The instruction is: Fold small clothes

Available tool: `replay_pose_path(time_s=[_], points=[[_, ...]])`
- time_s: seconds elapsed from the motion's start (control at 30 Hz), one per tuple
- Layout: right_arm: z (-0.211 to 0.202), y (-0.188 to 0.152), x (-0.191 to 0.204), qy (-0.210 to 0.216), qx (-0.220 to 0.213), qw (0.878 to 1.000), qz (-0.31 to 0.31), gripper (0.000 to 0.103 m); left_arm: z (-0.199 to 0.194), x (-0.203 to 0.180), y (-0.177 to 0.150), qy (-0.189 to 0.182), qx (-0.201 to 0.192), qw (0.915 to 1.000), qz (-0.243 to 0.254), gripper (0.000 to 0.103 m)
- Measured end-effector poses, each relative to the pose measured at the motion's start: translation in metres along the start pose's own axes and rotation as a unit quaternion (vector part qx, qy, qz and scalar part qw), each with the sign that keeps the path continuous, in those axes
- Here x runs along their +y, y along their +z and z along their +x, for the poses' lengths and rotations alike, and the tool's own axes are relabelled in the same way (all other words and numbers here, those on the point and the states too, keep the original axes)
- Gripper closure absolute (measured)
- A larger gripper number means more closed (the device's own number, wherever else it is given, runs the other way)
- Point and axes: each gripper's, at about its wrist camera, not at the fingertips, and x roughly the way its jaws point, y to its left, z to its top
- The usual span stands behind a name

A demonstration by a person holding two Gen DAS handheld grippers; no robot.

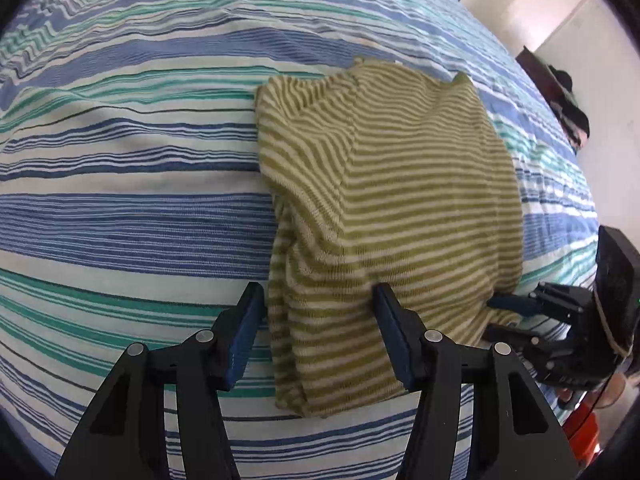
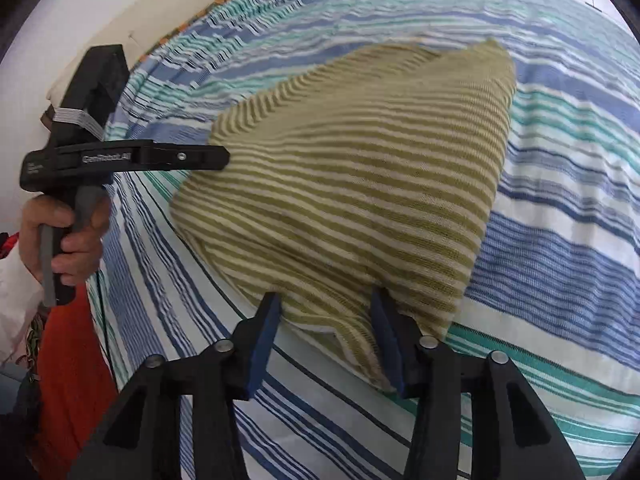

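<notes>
A small green-and-cream striped knit garment [image 1: 400, 184] lies folded on a blue, teal and white striped bed cover [image 1: 120, 200]. My left gripper [image 1: 318, 304] is open and straddles the garment's near left edge, one pad beside the cloth and one on top of it. In the right wrist view the same garment [image 2: 352, 184] spreads away from my right gripper [image 2: 326, 316]. Its jaws are open around the near hem, with bare sheet showing beside the left pad. The right gripper [image 1: 496, 316] also shows at the garment's near right corner. The left gripper [image 2: 208, 156] reaches the garment's left edge.
The bed cover [image 2: 560, 260] fills both views. A person's hand [image 2: 60, 236] grips the left tool's handle. Orange cloth [image 2: 68, 360] hangs below the bed's edge. A dark heap of clothes [image 1: 568, 104] sits against the white wall at the far right.
</notes>
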Motion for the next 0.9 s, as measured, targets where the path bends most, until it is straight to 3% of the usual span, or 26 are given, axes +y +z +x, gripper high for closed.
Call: replay_pose_path(time_s=[0.07,0.17,0.23,0.3,0.33,0.4,0.43,0.5,0.53,0.63,0.7,0.8,0.83,0.9], points=[[-0.016,-0.002,-0.013,0.023,-0.012,0.999,0.024,0.072,-0.016,0.005,0.000,-0.014,-0.023,0.9996,0.000,0.048],[-0.047,0.016,-0.006,0.002,-0.021,1.000,0.014,0.070,-0.039,0.027,0.024,-0.061,-0.075,0.9940,-0.050,0.028],[-0.066,0.041,0.001,-0.009,-0.058,0.998,-0.018,0.069,-0.036,0.040,0.051,-0.053,-0.093,0.9914,-0.075,0.028],[-0.068,0.077,0.000,-0.012,-0.080,0.996,-0.032,0.067,-0.012,0.047,0.079,-0.043,-0.075,0.9928,-0.083,0.029],[-0.062,0.094,-0.002,-0.013,-0.083,0.996,-0.037,0.062,0.006,0.048,0.091,-0.027,-0.058,0.9947,-0.081,0.030],[-0.035,0.124,-0.015,-0.019,-0.069,0.997,-0.031,0.060,0.042,0.053,0.109,0.009,-0.026,0.9960,-0.085,0.064],[-0.016,0.131,-0.025,-0.038,-0.050,0.998,-0.023,0.060,0.054,0.058,0.115,0.025,-0.017,0.9950,-0.095,0.070],[0.025,0.132,-0.053,-0.089,0.008,0.996,0.012,0.060,0.055,0.068,0.123,0.025,-0.031,0.9917,-0.122,0.073],[0.032,0.128,-0.064,-0.083,0.011,0.996,0.032,0.060,0.051,0.070,0.125,0.032,-0.035,0.9904,-0.130,0.072],[0.004,0.118,-0.056,-0.089,-0.041,0.994,0.044,0.060,0.018,0.066,0.114,0.030,-0.067,0.9907,-0.115,0.066],[-0.025,0.103,-0.038,-0.074,-0.079,0.994,0.029,0.060,-0.009,0.056,0.092,0.022,-0.086,0.9923,-0.086,0.040],[-0.049,0.063,-0.009,-0.045,-0.100,0.994,-0.002,0.050,-0.029,0.033,0.041,0.019,-0.101,0.9935,-0.050,0.013],[-0.046,0.047,-0.004,-0.038,-0.095,0.995,-0.007,0.043,-0.023,0.026,0.025,0.029,-0.086,0.9950,-0.041,0.013],[-0.023,0.016,-0.001,-0.047,-0.054,0.997,-0.010,0.039,-0.002,0.013,0.001,0.064,-0.042,0.9968,-0.021,0.019]])
